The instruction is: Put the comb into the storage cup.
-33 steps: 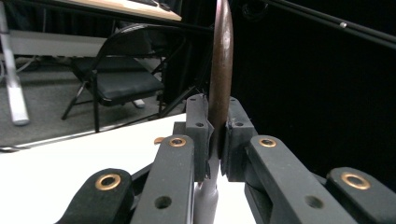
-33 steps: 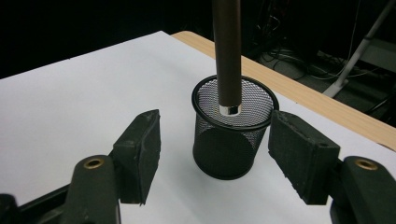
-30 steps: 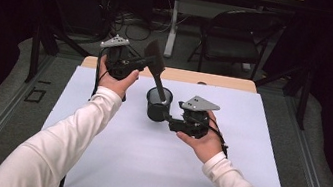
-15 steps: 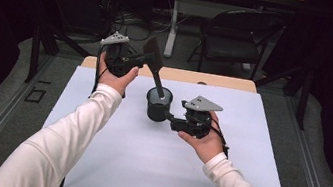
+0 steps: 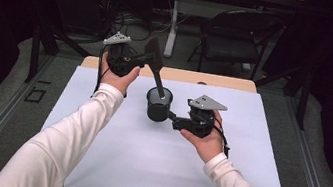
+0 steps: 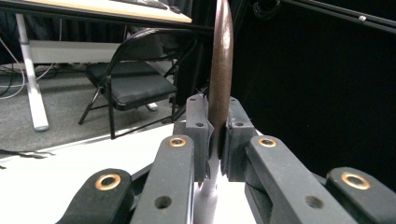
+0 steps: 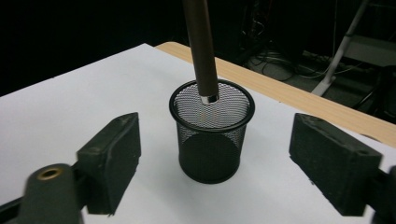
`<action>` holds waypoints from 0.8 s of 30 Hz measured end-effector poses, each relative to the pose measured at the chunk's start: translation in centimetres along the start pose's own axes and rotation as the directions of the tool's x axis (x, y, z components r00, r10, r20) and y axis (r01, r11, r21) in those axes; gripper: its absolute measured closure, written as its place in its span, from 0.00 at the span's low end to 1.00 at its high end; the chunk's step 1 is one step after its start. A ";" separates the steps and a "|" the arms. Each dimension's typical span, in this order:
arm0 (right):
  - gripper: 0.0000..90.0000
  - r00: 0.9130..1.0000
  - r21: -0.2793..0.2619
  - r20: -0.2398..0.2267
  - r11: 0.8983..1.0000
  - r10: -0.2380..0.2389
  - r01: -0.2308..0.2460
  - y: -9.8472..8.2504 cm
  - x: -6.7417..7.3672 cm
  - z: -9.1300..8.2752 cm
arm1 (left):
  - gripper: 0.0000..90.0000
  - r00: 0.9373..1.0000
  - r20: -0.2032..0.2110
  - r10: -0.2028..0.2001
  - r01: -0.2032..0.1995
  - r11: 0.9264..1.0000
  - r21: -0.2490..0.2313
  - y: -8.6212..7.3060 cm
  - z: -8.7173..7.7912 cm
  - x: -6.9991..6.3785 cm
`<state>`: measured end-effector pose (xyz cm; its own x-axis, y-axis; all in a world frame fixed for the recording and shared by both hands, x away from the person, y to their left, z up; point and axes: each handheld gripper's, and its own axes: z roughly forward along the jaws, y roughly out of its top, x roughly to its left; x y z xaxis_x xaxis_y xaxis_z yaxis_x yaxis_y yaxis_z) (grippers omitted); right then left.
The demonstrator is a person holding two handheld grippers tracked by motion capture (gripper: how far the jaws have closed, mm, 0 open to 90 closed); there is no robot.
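My left gripper (image 5: 145, 60) is clamped on the spatula's (image 5: 154, 61) blade, its handle end inside the mesh cup (image 5: 158, 105); my right gripper (image 5: 170, 118), jaws just opening, stands apart beside the cup.

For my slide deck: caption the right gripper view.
Open right gripper faces a black mesh cup on the white sheet, a dark spatula handle lowered into it.
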<state>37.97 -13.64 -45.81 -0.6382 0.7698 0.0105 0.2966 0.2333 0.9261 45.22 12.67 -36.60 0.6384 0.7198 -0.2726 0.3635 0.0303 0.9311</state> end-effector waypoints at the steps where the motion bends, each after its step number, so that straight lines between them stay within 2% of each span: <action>1: 0.17 1.000 -0.001 0.005 1.000 -0.006 0.006 0.0 0.0 0.0 | 0.94 1.000 0.000 0.004 -0.004 1.000 0.001 0.0 0.1 0.0; 9: 0.15 1.000 0.007 0.009 1.000 -0.027 0.027 -0.1 0.1 0.1 | 0.94 1.000 0.001 0.006 -0.006 1.000 0.009 -0.2 0.6 0.0; 18: 0.12 1.000 0.016 0.008 1.000 -0.006 0.006 -0.2 0.1 0.3 | 0.94 1.000 -0.004 0.016 -0.016 1.000 0.009 -0.4 1.0 0.2; 20: 0.12 1.000 0.014 0.000 1.000 0.012 -0.012 -0.1 0.1 0.2 | 0.94 1.000 -0.006 0.017 -0.017 1.000 0.008 -0.4 1.1 0.2; 24: 0.07 1.000 0.016 0.003 1.000 0.024 -0.024 -0.1 0.0 0.1 | 0.94 1.000 -0.011 0.020 -0.020 1.000 0.008 -0.5 1.3 0.3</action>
<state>38.03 -13.60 -45.94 -0.6291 0.7766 0.0317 0.3234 0.2244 0.9193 46.12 11.95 -37.44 0.6379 0.7279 -0.2516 0.3561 0.0108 0.9344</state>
